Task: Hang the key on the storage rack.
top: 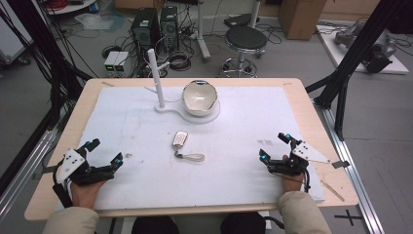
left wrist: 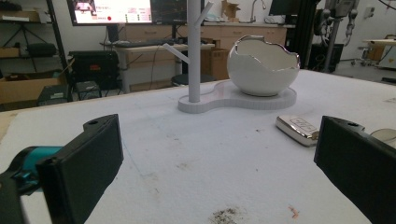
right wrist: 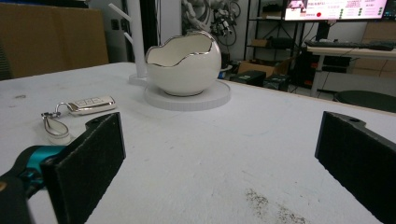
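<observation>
A silver car key fob (top: 179, 139) with a white strap loop (top: 191, 157) lies flat near the middle of the white mat (top: 146, 180). Behind it a white egg-shaped bowl (top: 199, 97) sits on a white base beside an upright white peg stand (top: 156, 78). My left gripper (top: 104, 150) rests open at the mat's front left, jaws wide apart and empty; its view shows the fob (left wrist: 297, 129) and bowl (left wrist: 262, 65) ahead to the right. My right gripper (top: 274, 146) rests open at the front right, empty, with the fob (right wrist: 90, 105) and bowl (right wrist: 184, 63) ahead to its left.
The mat covers a wooden table (top: 311, 105) with bare edges all round. Small dark smudges mark the mat near each gripper. A black stool (top: 245, 39), computer towers (top: 145, 27) and cables stand on the floor beyond the far edge.
</observation>
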The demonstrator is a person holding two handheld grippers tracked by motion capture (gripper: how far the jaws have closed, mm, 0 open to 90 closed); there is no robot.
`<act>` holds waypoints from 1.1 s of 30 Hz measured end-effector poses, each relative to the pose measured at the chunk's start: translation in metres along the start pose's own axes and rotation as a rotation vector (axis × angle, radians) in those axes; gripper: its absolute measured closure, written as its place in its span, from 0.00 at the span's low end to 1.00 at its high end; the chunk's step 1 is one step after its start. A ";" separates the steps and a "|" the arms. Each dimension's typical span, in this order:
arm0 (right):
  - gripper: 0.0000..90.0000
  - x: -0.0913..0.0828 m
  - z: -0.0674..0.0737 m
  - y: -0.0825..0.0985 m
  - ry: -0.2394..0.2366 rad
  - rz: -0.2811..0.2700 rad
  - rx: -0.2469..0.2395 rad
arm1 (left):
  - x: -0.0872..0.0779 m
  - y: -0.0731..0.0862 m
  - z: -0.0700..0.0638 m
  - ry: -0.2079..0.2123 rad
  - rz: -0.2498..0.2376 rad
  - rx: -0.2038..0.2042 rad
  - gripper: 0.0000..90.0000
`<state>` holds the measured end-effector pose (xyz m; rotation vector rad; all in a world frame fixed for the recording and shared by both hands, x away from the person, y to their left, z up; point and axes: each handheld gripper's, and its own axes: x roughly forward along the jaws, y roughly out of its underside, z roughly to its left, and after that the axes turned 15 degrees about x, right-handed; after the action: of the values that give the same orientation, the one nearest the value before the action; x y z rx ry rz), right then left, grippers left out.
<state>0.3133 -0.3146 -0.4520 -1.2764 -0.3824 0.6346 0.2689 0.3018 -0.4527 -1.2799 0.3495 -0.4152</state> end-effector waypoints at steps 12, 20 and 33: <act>0.01 0.000 0.000 0.000 -0.002 0.001 0.011 | 0.000 0.000 0.000 -0.001 -0.003 0.006 0.02; 0.01 0.000 0.000 0.000 0.002 -0.001 -0.001 | 0.008 -0.012 0.008 0.080 0.028 0.012 0.02; 0.01 0.000 0.000 0.000 0.000 -0.001 -0.005 | 0.061 -0.088 0.020 0.383 0.089 0.175 0.02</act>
<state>0.3134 -0.3145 -0.4520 -1.2808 -0.3848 0.6328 0.3225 0.2691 -0.3635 -1.0075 0.6754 -0.6032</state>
